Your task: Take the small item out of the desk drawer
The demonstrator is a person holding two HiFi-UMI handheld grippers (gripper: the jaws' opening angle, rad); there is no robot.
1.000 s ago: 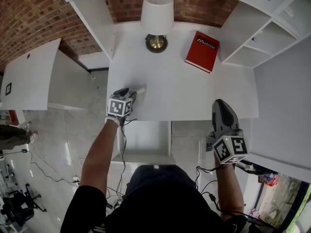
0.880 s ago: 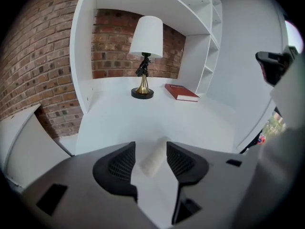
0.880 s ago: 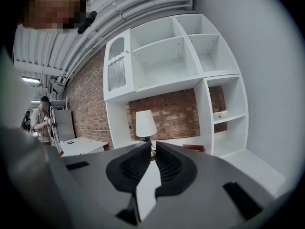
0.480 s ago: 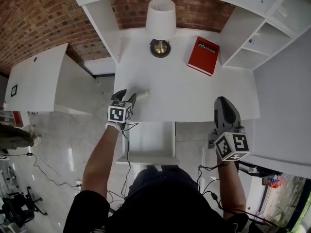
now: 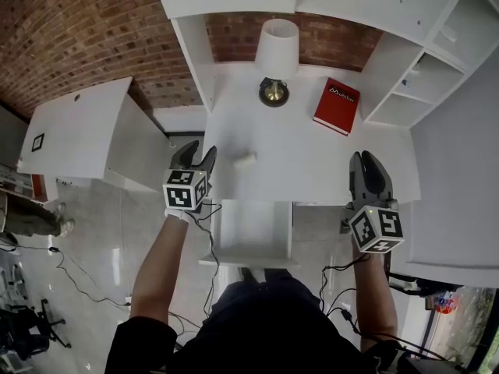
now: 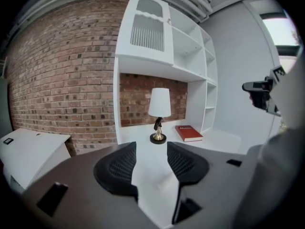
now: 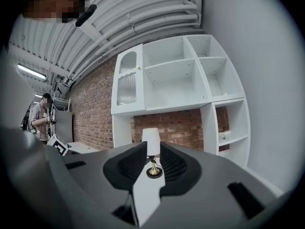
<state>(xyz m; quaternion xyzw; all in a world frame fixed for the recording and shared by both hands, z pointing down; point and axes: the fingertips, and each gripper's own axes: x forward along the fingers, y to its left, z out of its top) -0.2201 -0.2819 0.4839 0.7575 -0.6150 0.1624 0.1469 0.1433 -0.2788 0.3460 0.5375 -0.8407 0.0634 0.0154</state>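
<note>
Left gripper (image 5: 198, 156) hovering released, empty; right gripper (image 5: 366, 162), jaws just opening, empty too.
Small white cylinder (image 5: 244, 159) is lying on the white desk (image 5: 312, 162), beyond the open drawer (image 5: 253, 228); keeping clear avoids rolling it.

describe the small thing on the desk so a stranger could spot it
Start at the white desk against the brick wall. Near its front edge, well clear of the lamp and the red book, lies the small item. It is a short whitish oblong, far smaller than both and almost the desk's colour.
</note>
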